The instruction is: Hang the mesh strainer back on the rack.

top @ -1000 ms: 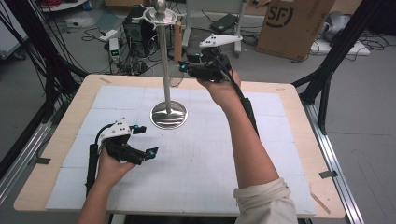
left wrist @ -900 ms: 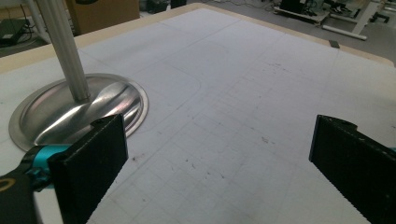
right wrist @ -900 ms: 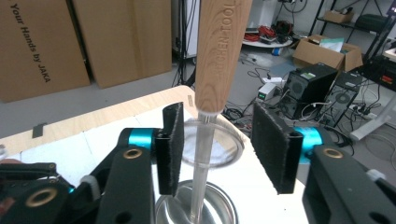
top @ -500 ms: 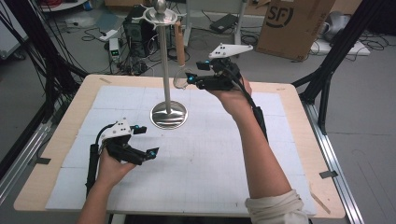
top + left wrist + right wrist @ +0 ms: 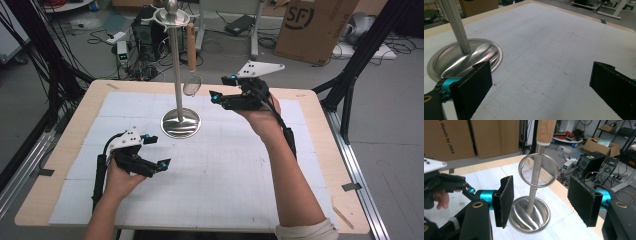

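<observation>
- Strainer (image 5: 192,85) hangs from the top of the metal stand (image 5: 176,70), upper centre of the high view; wooden handle up, round mesh ring down, beside the pole.
- In the right claw view we see the strainer (image 5: 538,170) ring at centre frame, in front of the pole, with the stand's (image 5: 529,217) dished base below it.
- Right claw (image 5: 218,89) sits just right of the strainer in the high view, held up off the desk (image 5: 320,165) and pointing left at it.
- Its jaws have just been opening; they stand apart now. The ring shows in the gap between them but farther off, and the pads aren't touching it.
- Left claw (image 5: 156,151) is at lower left of the high view, low over the white mat, below the stand's base.
- Left claw (image 5: 541,92) jaws are wide apart with nothing between them but bare gridded mat; the stand's base (image 5: 461,60) is at the left edge of that view, just past the left jaw.
- We also see the left claw (image 5: 451,183) and its hand at the left edge of the right claw view.
- Stand base rests on the mat, upper centre-left of the desk.
</observation>
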